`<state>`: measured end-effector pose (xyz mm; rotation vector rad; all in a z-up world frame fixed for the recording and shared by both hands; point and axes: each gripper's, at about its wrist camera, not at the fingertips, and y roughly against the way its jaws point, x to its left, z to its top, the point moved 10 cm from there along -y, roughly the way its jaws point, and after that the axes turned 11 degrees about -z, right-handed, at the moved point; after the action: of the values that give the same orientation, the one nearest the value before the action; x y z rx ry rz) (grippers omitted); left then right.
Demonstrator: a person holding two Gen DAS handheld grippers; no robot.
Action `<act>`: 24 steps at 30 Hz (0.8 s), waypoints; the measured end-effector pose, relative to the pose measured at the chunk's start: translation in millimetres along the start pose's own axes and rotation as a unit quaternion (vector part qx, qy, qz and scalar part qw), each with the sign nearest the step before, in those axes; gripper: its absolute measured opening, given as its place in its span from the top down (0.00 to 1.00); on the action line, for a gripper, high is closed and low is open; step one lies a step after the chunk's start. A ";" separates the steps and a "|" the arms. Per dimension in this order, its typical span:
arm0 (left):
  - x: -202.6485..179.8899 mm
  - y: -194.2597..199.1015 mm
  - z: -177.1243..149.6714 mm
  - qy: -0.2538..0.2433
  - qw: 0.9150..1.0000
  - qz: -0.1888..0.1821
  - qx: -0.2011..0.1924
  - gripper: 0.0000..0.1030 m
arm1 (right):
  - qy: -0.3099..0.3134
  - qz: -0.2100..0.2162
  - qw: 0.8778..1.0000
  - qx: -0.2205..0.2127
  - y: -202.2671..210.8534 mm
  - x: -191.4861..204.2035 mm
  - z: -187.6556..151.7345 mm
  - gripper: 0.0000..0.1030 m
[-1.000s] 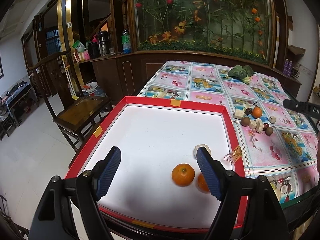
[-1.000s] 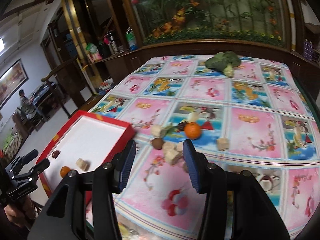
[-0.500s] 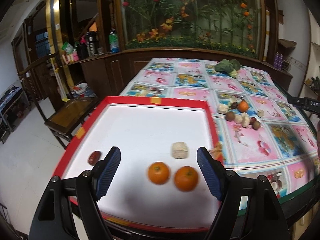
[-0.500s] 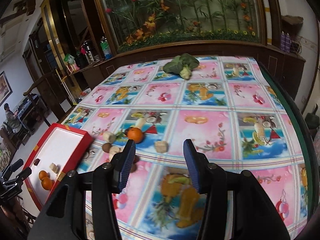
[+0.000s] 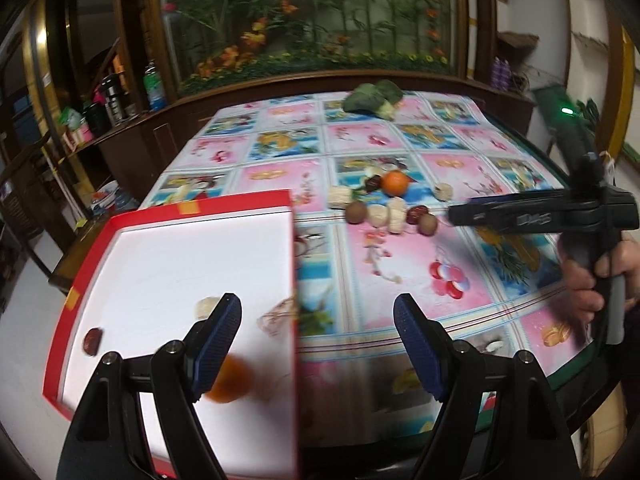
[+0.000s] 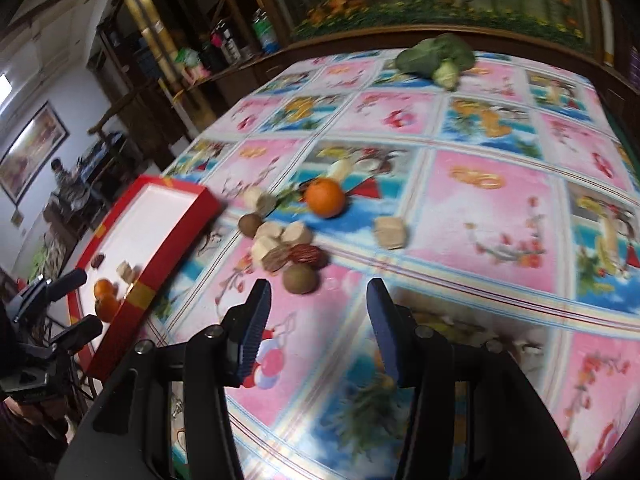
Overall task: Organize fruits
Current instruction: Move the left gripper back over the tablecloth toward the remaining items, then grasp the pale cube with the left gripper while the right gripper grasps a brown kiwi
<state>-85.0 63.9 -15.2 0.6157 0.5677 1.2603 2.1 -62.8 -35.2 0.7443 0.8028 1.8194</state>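
Left gripper (image 5: 318, 314) jaws apart, empty, over red-rimmed white tray (image 5: 200, 210) edge. Right gripper (image 6: 316, 304) jaws apart, empty, near round brown fruit (image 6: 300, 279).

left gripper (image 5: 318, 320): gaping wide, holding nothing, hanging low
right gripper (image 6: 318, 306): jaws parted, holding nothing, tilting downward
right hand (image 5: 600, 276): gripping the handle

Readable text: almost none
Pale lettering on right gripper (image 5: 516, 216) body, blurred, maybe "DAS"; bottle labels illegible
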 end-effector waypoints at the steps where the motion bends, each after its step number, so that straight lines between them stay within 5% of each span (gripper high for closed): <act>1: -4.3 -4.1 1.4 -0.002 1.000 -0.003 0.004 0.24 | 0.008 -0.004 1.000 0.003 -5.0 3.9 -0.5 0.50; 6: -14.5 -25.0 5.3 -0.006 1.000 -0.009 0.025 0.24 | 0.030 -0.013 0.999 0.024 -30.7 15.2 0.2 0.53; 14: -22.5 -53.6 11.5 0.013 0.998 -0.016 0.056 0.24 | 0.081 -0.043 0.996 0.015 -48.3 22.5 5.5 0.75; 20: -34.0 -86.3 26.3 0.023 0.997 -0.014 0.069 0.24 | 0.008 0.002 1.000 0.014 -35.8 -8.0 15.9 0.75; 24: -37.9 -111.6 30.4 0.043 0.995 -0.024 0.088 0.56 | -0.080 0.017 0.996 -0.016 -12.8 -43.6 34.0 0.75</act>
<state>4.8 2.3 -69.6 0.6926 0.7672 1.2042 50.1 -92.9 -31.0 0.8753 0.6573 1.7739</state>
